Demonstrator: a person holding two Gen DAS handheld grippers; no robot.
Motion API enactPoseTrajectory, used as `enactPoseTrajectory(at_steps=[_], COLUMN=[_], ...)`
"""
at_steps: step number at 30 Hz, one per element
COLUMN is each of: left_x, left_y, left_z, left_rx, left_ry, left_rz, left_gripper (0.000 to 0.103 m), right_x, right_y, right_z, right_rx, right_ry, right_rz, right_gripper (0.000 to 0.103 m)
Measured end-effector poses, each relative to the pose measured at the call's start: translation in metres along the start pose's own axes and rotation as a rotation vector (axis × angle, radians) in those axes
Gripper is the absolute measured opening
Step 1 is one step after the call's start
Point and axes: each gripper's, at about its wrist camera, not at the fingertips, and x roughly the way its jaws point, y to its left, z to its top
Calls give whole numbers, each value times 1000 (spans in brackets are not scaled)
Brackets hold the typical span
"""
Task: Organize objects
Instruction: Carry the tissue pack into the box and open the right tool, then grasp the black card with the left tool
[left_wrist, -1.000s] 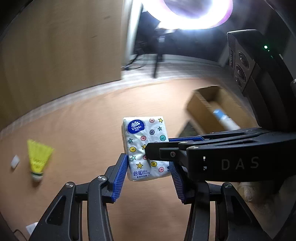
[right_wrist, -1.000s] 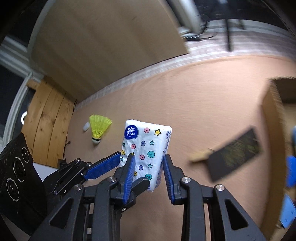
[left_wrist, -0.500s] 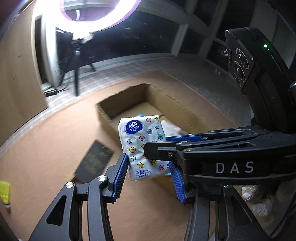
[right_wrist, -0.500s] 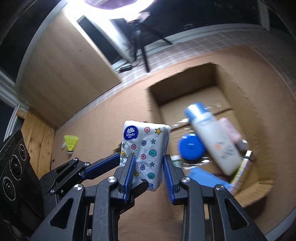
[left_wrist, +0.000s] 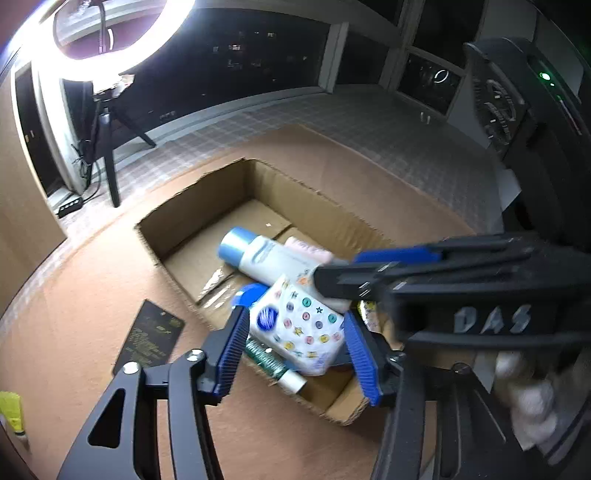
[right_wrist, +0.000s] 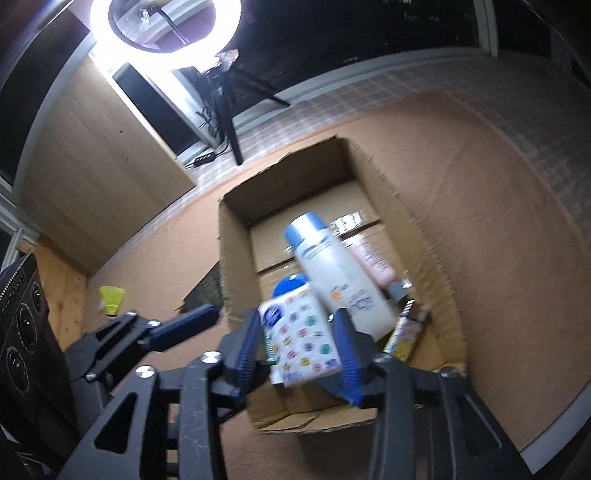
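Bottle (right_wrist: 332, 273) beside tissue pack (right_wrist: 299, 339)

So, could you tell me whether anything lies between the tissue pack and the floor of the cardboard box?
Yes. The tissue pack is over the near end of the cardboard box, where a white bottle, blue lid and green tube already lie. The far end is bare.

Home studio: ring light (left_wrist: 110, 44), tripod (left_wrist: 107, 147).

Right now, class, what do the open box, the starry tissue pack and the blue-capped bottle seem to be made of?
Box: corrugated cardboard, matte brown, ragged torn rim.
Tissue pack: probably thin glossy plastic film, printed, soft-cornered.
Bottle: likely smooth white plastic with a light sheen; blue cap.
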Motion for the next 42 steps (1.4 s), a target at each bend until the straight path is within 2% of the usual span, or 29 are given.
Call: enactPoseTrajectory(at_steps=[6, 12, 16, 19, 23, 29, 34, 41, 42], left_x=[-15, -27, -22, -8, 15, 39, 49, 68, 68], left_y=[30, 86, 125, 145, 152, 152, 148, 145, 144], left_z=[-14, -30, -36, -38, -37, -26, -19, -19, -19], left_rx=[-20, -98, -163, -169, -130, -72, -71, -51, -48], left_ry=[0, 16, 34, 64, 115, 153, 157, 190, 189], left_rz=[57, 131, 196, 243, 253, 212, 202, 224, 233], left_gripper=[58, 58, 58, 57, 57, 58, 64, 64, 59], right_x=[-1, -8, -16, -17, -17, -25, -32, -35, -35], right_y=[-5, -2, 0, 2, 3, 0, -4, -8, -8], right_z=[-6, -19, -31, -38, -45, -52, -56, -54, -54], right_rx=[-3, 4, 16, 19, 26, 44, 52, 66, 63], right_ry=[2, -9, -16, -8, -1, -7, -14, -22, -21], right_rz=[2, 14, 35, 42, 47, 61, 58, 53, 53], right_gripper=[43, 43, 43, 43, 43, 43, 43, 43, 43])
